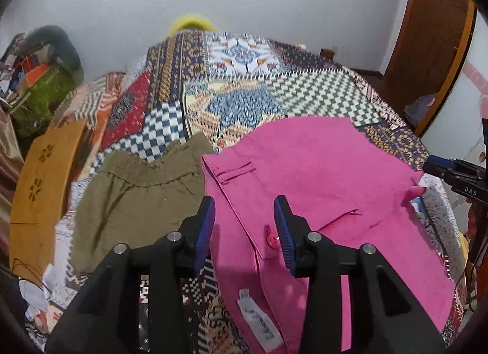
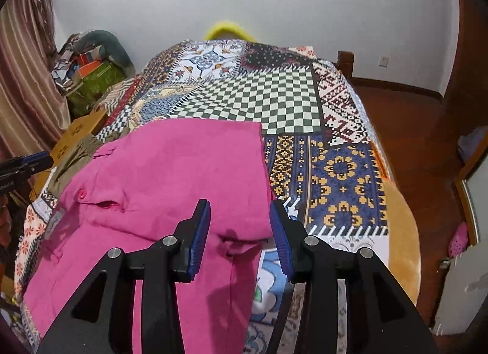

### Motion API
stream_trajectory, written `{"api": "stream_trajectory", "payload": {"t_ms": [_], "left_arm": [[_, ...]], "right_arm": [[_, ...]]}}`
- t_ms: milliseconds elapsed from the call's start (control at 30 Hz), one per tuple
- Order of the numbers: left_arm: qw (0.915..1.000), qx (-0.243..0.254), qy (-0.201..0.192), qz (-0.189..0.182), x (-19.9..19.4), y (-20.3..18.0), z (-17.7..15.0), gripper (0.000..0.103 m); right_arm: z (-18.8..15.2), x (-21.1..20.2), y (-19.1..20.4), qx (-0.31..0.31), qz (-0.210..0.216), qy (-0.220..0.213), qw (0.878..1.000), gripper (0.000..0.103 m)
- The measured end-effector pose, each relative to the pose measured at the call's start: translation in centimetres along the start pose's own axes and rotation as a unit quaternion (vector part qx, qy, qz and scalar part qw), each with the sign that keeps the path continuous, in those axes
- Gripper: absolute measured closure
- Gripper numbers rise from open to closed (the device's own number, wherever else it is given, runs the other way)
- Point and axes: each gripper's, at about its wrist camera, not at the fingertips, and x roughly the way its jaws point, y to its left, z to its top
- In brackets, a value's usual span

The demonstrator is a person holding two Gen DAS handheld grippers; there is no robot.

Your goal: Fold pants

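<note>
Here the left gripper (image 1: 244, 226) and right gripper (image 2: 240, 229) hover parted and empty above folded pink pants (image 1: 320, 171).

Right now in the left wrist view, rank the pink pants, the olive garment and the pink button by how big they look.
1. pink pants
2. olive garment
3. pink button

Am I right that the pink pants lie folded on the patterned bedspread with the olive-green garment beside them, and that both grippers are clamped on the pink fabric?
Not quite: the left gripper and right gripper are open and hold nothing, as each wrist view shows. The pink pants do lie folded on the patterned bedspread, with the olive-green garment beside them.
</note>
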Motion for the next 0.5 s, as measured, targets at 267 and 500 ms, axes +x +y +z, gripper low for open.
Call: {"api": "stream_trajectory", "payload": {"t_ms": [267, 500], "left_arm": [[0.999, -0.014, 0.038, -0.02, 5.0, 0.7, -0.8, 0.063], [0.9991, -0.004, 0.035, -0.025, 5.9, 0.5, -0.9, 0.065]], "right_arm": [[0.1, 4.0, -1.3, 0.009, -0.003, 0.028, 1.0, 0.066], [-0.5, 5.9, -1.4, 0.009, 0.004, 0.036, 0.999, 0.066]]}}
